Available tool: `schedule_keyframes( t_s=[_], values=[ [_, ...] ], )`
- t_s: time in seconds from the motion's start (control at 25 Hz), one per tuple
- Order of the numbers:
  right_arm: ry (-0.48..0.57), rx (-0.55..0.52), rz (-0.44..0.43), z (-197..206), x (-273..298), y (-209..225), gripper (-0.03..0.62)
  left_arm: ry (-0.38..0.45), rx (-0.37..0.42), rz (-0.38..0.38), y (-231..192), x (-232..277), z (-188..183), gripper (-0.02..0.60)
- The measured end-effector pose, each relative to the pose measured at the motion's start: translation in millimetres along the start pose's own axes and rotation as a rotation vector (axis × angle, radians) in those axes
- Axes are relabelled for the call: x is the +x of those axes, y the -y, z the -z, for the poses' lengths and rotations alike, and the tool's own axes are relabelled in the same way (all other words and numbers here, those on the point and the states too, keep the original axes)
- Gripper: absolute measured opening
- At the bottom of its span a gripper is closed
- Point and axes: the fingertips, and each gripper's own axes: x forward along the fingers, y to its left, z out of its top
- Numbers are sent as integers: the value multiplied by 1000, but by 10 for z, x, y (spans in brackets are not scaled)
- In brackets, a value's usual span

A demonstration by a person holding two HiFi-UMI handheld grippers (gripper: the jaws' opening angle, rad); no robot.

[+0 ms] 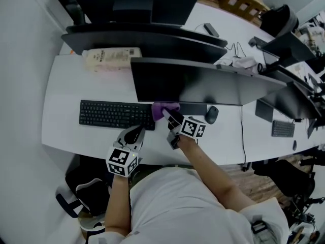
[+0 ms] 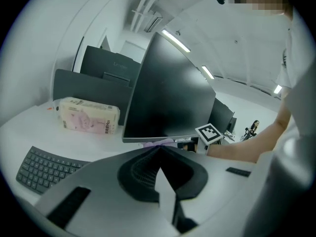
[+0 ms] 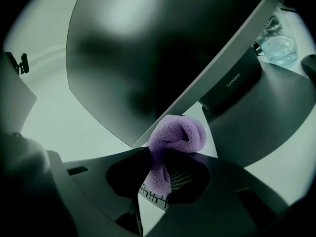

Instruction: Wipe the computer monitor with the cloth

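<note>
— Left gripper [image 1: 136, 132], condition?
— Jaws together, nothing between them. It is held over the near edge of the white tabletop [image 1: 66, 131], just beside the black keyboard [image 1: 114, 114].
— Right gripper [image 1: 170, 118]?
— Jaws clamped on a fluffy purple cloth [image 3: 177, 136]. The cloth's bunched end touches the lower edge of the black flat-screen computer monitor [image 1: 193, 83].
— Further back?
— A black mouse [image 1: 212, 114] lies below the monitor's right half. A pale tissue pack [image 1: 111, 58] lies behind its left corner.
</note>
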Motion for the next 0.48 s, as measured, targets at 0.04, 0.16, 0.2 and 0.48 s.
schedule_keyframes(
  t_s=[0.04, 0.16, 0.2, 0.48],
  values=[
    [-4, 4, -6, 20, 40, -32, 98, 1, -5, -7, -26, -19, 13, 2],
    [-19, 12, -20, 83, 149, -115, 98, 2, -20, -24, -85, -70, 52, 2],
    [-24, 15, -24, 105, 184, -140, 97, 2, -24, -29, -99, -85, 65, 2],
    [-68, 36, -69, 275, 475, -339, 97, 0, -55, -61, -194, -169, 179, 2]
  ],
)
